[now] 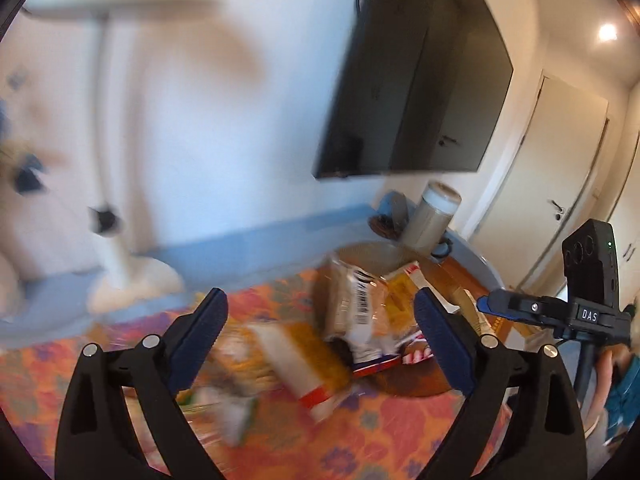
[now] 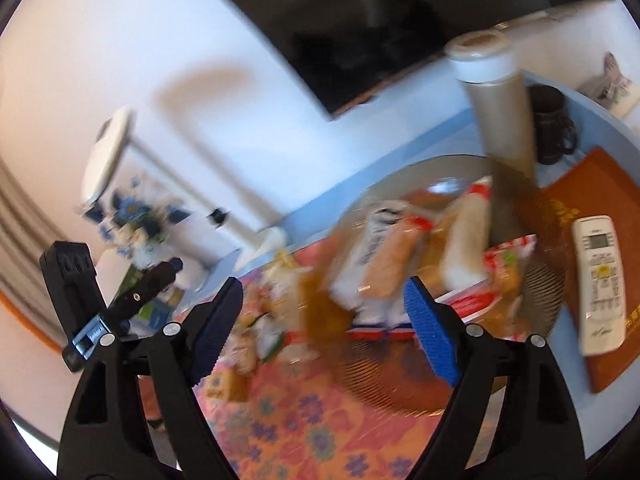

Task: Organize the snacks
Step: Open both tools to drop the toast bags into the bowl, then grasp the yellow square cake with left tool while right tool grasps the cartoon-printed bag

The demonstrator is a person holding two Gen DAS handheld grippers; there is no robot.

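Observation:
Both views are blurred by motion. A brown glass bowl (image 1: 420,384) (image 2: 536,272) on the floral cloth holds several snack packets, among them a white-and-black packet (image 1: 360,312) (image 2: 370,248). More packets lie on the cloth left of the bowl, including an orange-and-white one (image 1: 308,364) (image 2: 320,308). My left gripper (image 1: 320,344) hangs open above the packets, nothing between its fingers. My right gripper (image 2: 324,328) is open too, above the bowl's near-left rim. The right gripper's body (image 1: 584,300) shows at the right of the left wrist view, the left gripper's body (image 2: 100,312) at the left of the right wrist view.
A tall tan cylinder with a white cap (image 2: 496,100) (image 1: 432,216) stands behind the bowl. A dark mug (image 2: 552,124), a white remote (image 2: 600,280) on a brown book (image 2: 592,200) lie right of it. A white lamp (image 1: 120,240) and a wall TV (image 1: 416,80) stand behind.

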